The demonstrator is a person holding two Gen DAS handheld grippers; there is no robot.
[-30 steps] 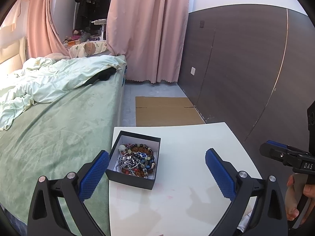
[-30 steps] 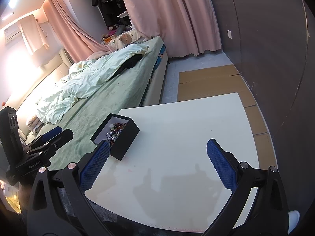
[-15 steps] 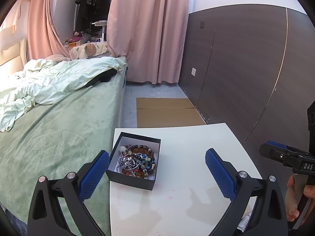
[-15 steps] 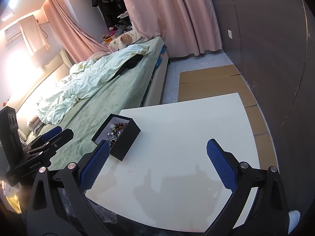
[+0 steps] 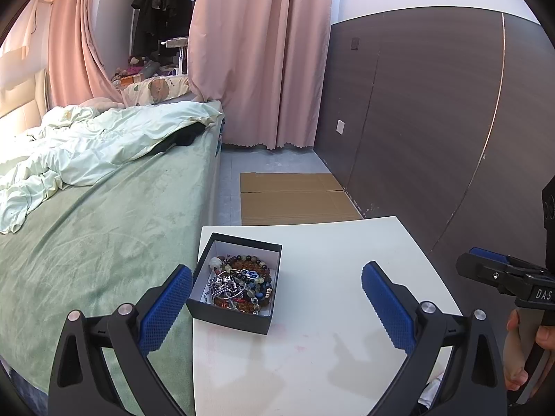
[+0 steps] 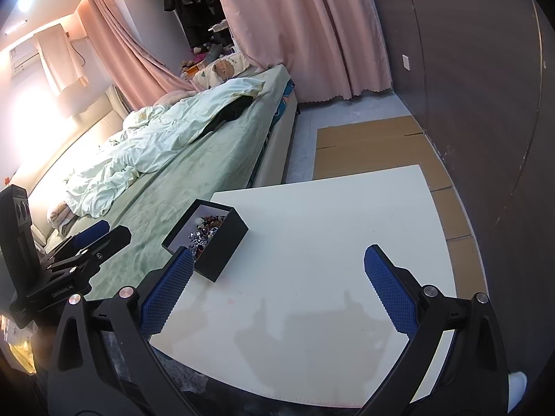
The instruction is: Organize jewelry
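Note:
A small black box (image 5: 231,319) with a white lining sits near the left edge of the white table (image 5: 329,346). It holds a tangle of bead bracelets and silver chains (image 5: 239,286). My left gripper (image 5: 275,306) is open, above the table, its left pad beside the box. The right wrist view shows the same box (image 6: 222,248) left of centre, with jewelry (image 6: 204,228) inside. My right gripper (image 6: 277,293) is open and empty over the table's near part. The right gripper's body (image 5: 510,279) appears at the right edge of the left wrist view, a hand (image 5: 523,353) on it.
A green bed (image 5: 90,228) with a rumpled pale quilt (image 5: 86,149) runs along the table's left side. Flat cardboard (image 5: 295,197) lies on the floor beyond the table. A dark panelled wall (image 5: 433,121) stands on the right, pink curtains (image 5: 260,55) behind.
The left gripper's view has shifted slightly, with the box sitting a little nearer its left pad. Both grippers stay open; the box has not moved.

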